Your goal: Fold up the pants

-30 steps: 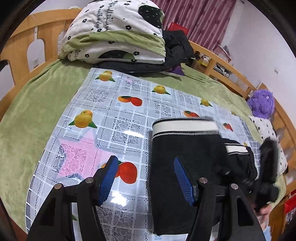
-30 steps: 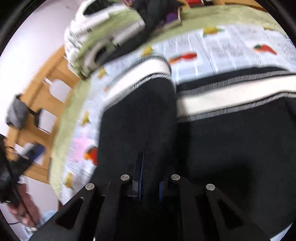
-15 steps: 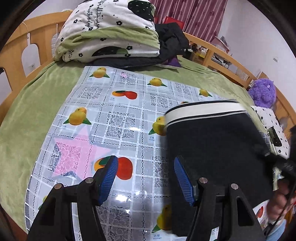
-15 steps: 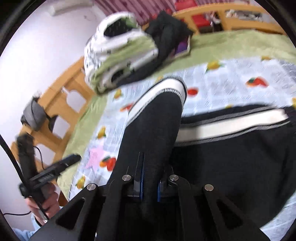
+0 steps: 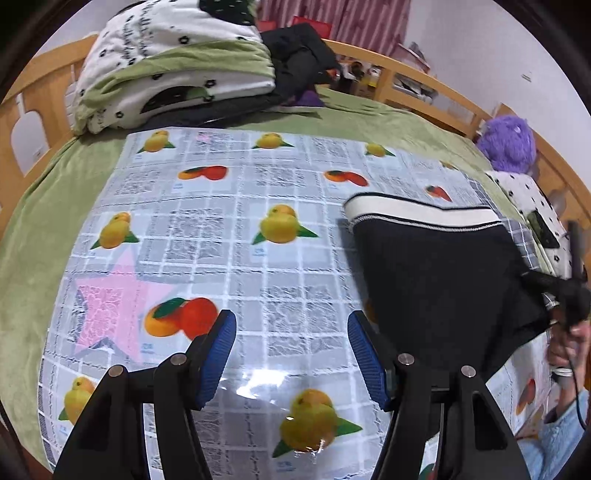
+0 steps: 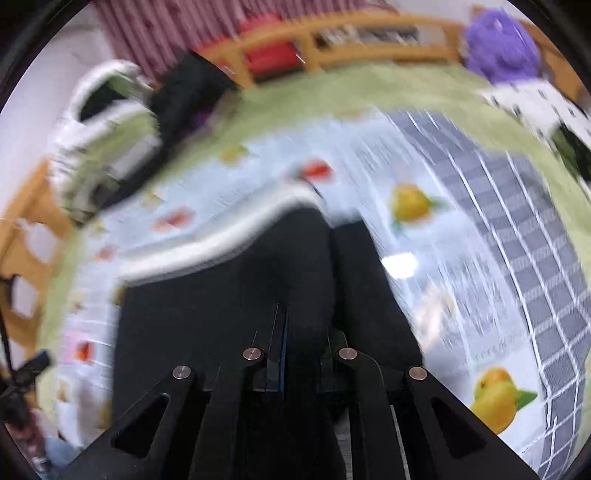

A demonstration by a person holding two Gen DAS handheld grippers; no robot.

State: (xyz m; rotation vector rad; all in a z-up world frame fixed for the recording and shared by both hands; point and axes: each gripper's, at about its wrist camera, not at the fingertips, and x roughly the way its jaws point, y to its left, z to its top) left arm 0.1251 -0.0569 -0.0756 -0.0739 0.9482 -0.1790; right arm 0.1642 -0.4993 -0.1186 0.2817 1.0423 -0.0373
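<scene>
Black pants with a white-striped waistband [image 5: 436,266] lying folded toward the right of a glossy fruit-print plastic sheet [image 5: 221,236] over a green bed cover [image 5: 48,206]. Left claw [image 5: 291,354] half open, empty, over the sheet. Right claw [image 6: 304,350] opening, black cloth between its pads. Wooden bed rail [image 5: 424,85], purple plush toy [image 5: 511,144] behind.

Black pants [image 5: 439,280] with a white-striped waistband lie apparently folded on the fruit-print cloth's right side

Wooden bed frame [image 5: 424,79] w/ green blanket [image 5: 44,206], maroon curtains [image 5: 354,18], white wall [image 5: 491,48].
</scene>
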